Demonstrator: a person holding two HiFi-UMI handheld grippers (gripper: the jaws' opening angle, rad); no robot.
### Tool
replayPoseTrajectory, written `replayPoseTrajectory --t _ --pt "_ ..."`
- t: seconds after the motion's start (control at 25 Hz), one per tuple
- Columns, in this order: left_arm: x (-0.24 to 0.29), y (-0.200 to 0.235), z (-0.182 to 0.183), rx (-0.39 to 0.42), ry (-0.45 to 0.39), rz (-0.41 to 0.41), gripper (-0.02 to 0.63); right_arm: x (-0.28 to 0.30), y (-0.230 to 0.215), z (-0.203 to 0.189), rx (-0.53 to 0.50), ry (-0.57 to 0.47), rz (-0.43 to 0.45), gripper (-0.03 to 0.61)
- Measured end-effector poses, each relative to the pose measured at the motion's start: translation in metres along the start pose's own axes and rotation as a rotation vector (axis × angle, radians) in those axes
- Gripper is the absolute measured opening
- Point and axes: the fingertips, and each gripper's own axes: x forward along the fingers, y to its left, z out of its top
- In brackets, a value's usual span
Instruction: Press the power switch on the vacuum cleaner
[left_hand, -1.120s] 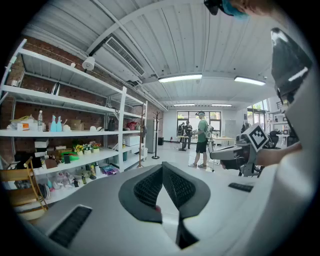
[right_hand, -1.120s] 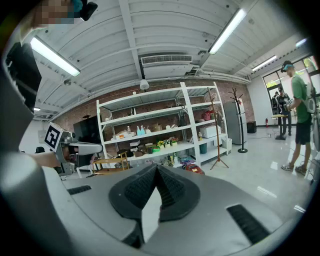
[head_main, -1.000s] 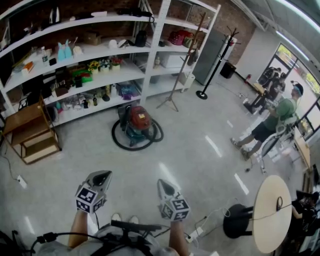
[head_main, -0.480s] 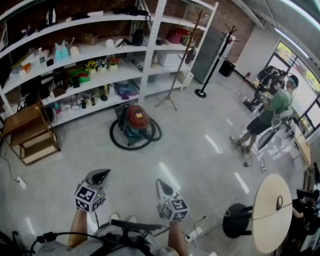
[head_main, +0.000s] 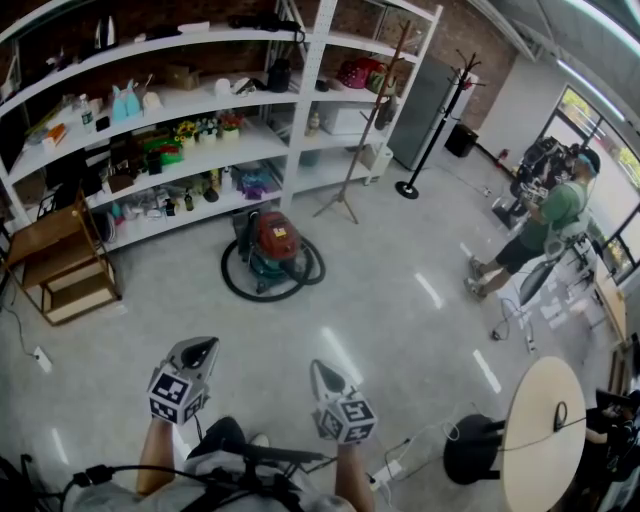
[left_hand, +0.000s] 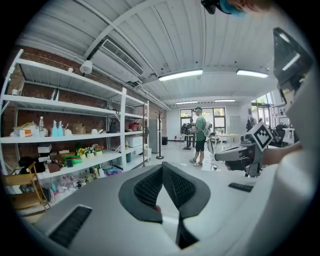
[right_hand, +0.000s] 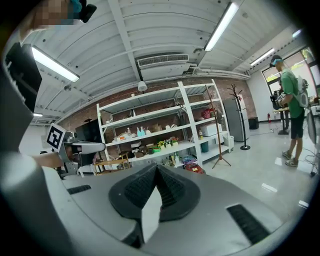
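The vacuum cleaner (head_main: 275, 243) has a red top and a teal body, with a black hose coiled round it. It stands on the floor in front of the shelves, well ahead of both grippers. The right gripper view shows the vacuum cleaner (right_hand: 195, 168) small, past the jaw tips. My left gripper (head_main: 204, 349) is held low and near my body, jaws closed to a point with nothing in them. My right gripper (head_main: 319, 369) sits beside it, also shut and empty. The pads meet in the left gripper (left_hand: 162, 168) view and in the right gripper (right_hand: 156, 167) view. No switch is discernible at this distance.
White shelving (head_main: 300, 120) full of small items lines the back wall. A wooden stand (head_main: 55, 265) is at the left, a tripod (head_main: 340, 200) and a coat rack (head_main: 430, 130) behind the vacuum. A person in green (head_main: 545, 225) stands at the right, near a round table (head_main: 540, 435), a stool (head_main: 470, 450) and floor cables (head_main: 400, 455).
Both grippers have stayed almost where they were. The person in green has shifted a little. A dark shoe now shows below, between my arms.
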Motion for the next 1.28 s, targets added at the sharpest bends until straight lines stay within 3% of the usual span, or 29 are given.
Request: replayPoseTrajectory --t 0.48,0.88,1.28 --pt "0.054 0.024 0.011 0.014 0.005 -0.020 0.006 0.039 -0.038 0.016 -0.003 -0.008 -0.028 0.011" --pt "0.118 0.081 0.038 0.022 -0.002 -0.033 0.006 0.112 -0.065 0.050 -0.017 0.013 -0.037 0.012" --pt "0.167 0.143 0.041 0.017 0.016 -0.041 0.006 0.187 -0.079 0.071 -0.015 0.029 -0.048 0.011"
